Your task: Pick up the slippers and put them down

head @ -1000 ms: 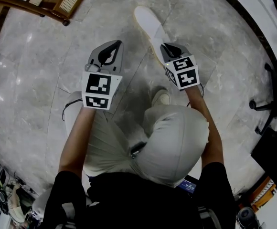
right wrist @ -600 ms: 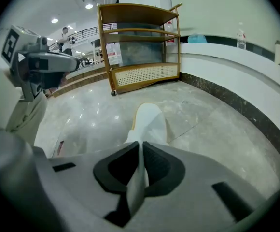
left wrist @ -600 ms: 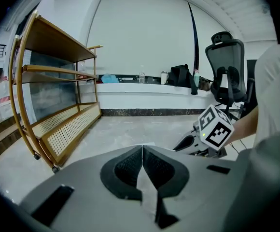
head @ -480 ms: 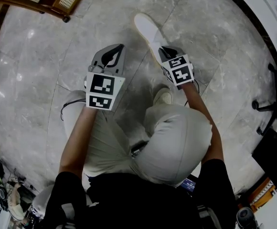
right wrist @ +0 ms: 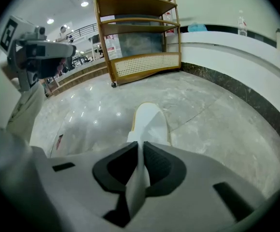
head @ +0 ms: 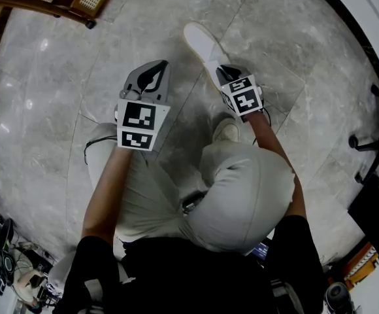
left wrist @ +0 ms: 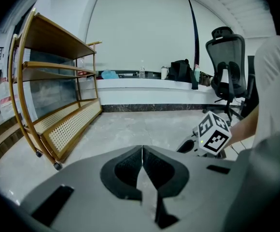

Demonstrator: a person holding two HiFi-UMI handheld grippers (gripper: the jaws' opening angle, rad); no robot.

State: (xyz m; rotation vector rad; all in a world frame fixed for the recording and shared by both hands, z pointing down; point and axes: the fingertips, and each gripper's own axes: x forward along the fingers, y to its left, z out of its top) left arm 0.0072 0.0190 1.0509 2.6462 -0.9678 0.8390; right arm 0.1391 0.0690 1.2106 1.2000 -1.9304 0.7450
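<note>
Slipper: white upper, pale yellow sole edge. Floor: grey marble, lighter veining. Left claw, right claw: grey shells, black pads. Marker cubes: black-and-white squares. Rack: brown wood, cream cane lattice. Trousers: pale grey-beige.

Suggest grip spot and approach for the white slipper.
Pinch the white slipper at its thin near end, across its thickness, coming from the person's side along its length; the far toe is broad and rounded. The right gripper has that end between its jaws, which have just been opening.
</note>
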